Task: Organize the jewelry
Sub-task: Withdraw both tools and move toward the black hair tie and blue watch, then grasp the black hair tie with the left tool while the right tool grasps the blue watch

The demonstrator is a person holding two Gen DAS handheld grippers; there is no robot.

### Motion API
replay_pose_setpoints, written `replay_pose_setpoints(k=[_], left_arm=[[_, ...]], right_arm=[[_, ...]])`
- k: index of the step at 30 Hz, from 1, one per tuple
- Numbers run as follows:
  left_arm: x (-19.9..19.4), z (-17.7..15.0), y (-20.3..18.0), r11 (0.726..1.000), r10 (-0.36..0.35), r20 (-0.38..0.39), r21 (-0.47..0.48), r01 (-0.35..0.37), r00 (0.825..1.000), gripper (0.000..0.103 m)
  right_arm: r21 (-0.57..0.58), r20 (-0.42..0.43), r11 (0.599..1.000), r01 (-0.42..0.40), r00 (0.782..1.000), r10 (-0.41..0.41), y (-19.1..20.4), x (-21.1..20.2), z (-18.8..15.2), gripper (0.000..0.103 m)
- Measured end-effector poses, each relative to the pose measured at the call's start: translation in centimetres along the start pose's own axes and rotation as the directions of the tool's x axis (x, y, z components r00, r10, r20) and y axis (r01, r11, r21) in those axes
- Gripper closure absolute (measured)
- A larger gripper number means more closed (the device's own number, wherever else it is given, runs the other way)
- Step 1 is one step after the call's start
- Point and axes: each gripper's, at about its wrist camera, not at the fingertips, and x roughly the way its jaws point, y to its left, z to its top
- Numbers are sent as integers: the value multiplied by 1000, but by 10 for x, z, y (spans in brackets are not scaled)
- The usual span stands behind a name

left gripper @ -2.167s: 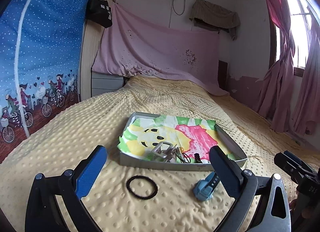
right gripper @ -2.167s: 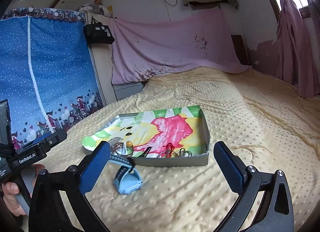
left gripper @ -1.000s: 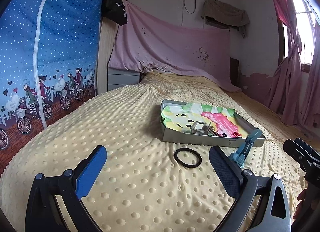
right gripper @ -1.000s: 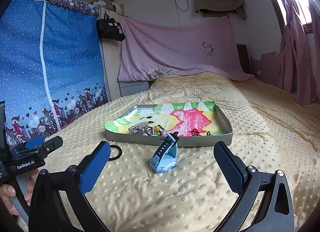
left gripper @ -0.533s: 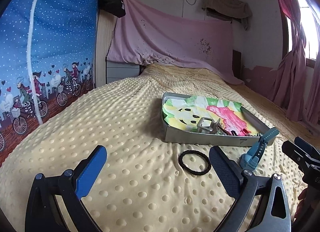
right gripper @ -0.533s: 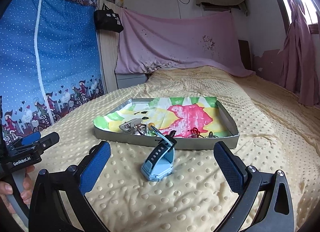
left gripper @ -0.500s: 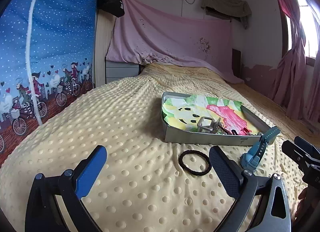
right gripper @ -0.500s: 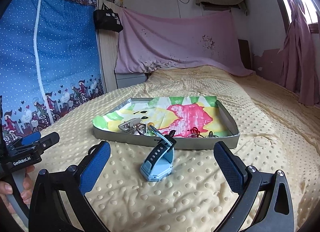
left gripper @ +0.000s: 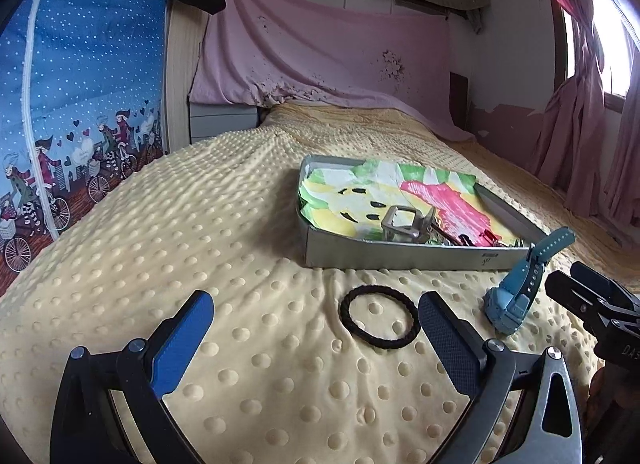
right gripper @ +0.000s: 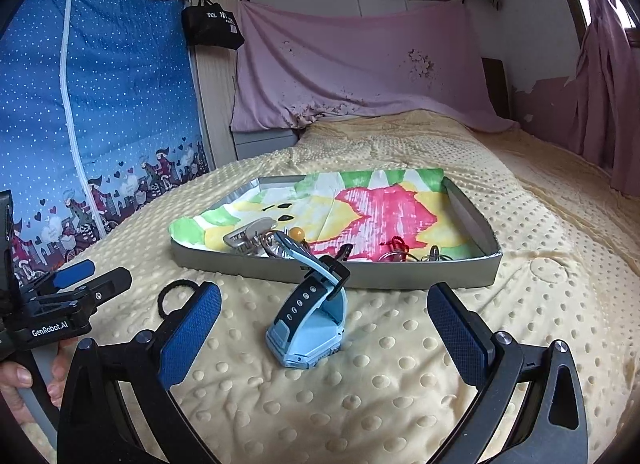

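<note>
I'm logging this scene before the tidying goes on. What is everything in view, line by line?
Grey metal tray: one, lined with a green, yellow and pink drawing, on the bed.
Small metal jewellery pieces: several, silver, at the tray's near edge.
Light blue wristwatch: one, on the blanket before the tray.
Black elastic hair ring: one, left of the watch.
Yellow dotted blanket: one, covering the bed.
Left hand-held gripper: open, empty.
Right hand-held gripper: open, empty.

A lived-in home bedroom: a bed (left gripper: 200,224) under a dotted yellow blanket filled the frame, a pink sheet (left gripper: 328,52) draped the wall at 12 o'clock, pink curtains (left gripper: 580,112) hung at 2 o'clock.
</note>
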Motion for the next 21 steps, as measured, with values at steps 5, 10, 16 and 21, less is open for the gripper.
replay_pose_setpoints(k=[5, 10, 16, 21], left_arm=[[6, -1, -1, 1000, -16, -4, 0, 16, 1000, 0], [17, -1, -3, 999, -51, -29, -7, 51, 998, 9], [40, -5, -3, 994, -106, -130, -38, 102, 986, 32], [41, -9, 1, 986, -157, -151, -72, 148, 976, 60]], right_arm=[[5, -30, 1000, -16, 999, 16, -1, 14, -4, 2], [16, -49, 999, -41, 998, 42, -4, 25, -7, 8], [36, -133, 996, -79, 988, 83, -6, 47, -14, 35], [55, -180, 992, -116, 976, 124, -8, 60, -20, 35]])
